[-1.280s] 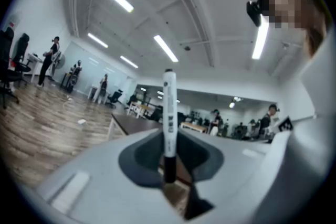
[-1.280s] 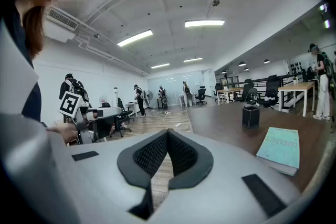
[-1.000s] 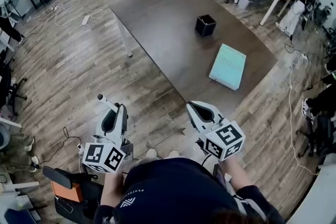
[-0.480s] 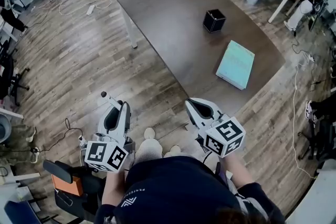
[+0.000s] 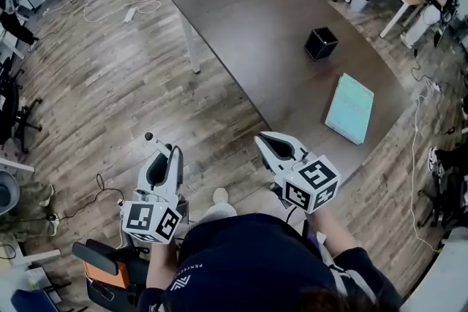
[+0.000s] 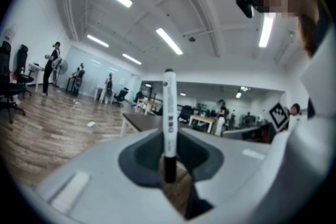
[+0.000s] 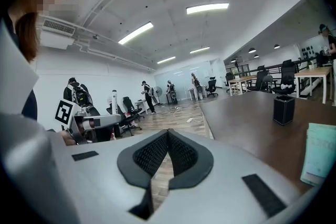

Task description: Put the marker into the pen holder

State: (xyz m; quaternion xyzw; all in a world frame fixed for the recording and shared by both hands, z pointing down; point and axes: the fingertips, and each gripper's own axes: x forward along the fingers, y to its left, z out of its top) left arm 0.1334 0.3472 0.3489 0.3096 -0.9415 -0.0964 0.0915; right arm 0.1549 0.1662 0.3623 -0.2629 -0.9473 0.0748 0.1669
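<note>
A white marker (image 6: 168,113) with a black end stands upright between the jaws of my left gripper (image 6: 169,173), which is shut on it. In the head view that left gripper (image 5: 170,153) is low on the left over the wooden floor, and the marker (image 5: 153,140) sticks out at its tip. My right gripper (image 5: 265,141) is held beside it, shut with nothing in it, and its jaws (image 7: 168,134) touch. The pen holder (image 5: 321,43), a black open cube, stands far off on the dark table (image 5: 248,18). In the right gripper view the pen holder (image 7: 283,109) shows at the right.
A teal book (image 5: 350,107) lies on the table near its right edge, nearer than the holder. White table legs (image 5: 191,47) stand at the left corner. Office chairs, desks and people fill the room's far edges. A black and orange chair (image 5: 102,267) is behind me at the left.
In the head view the table, holder and book have slid to the right. Both grippers keep their places in the picture. The marker stays in the left one.
</note>
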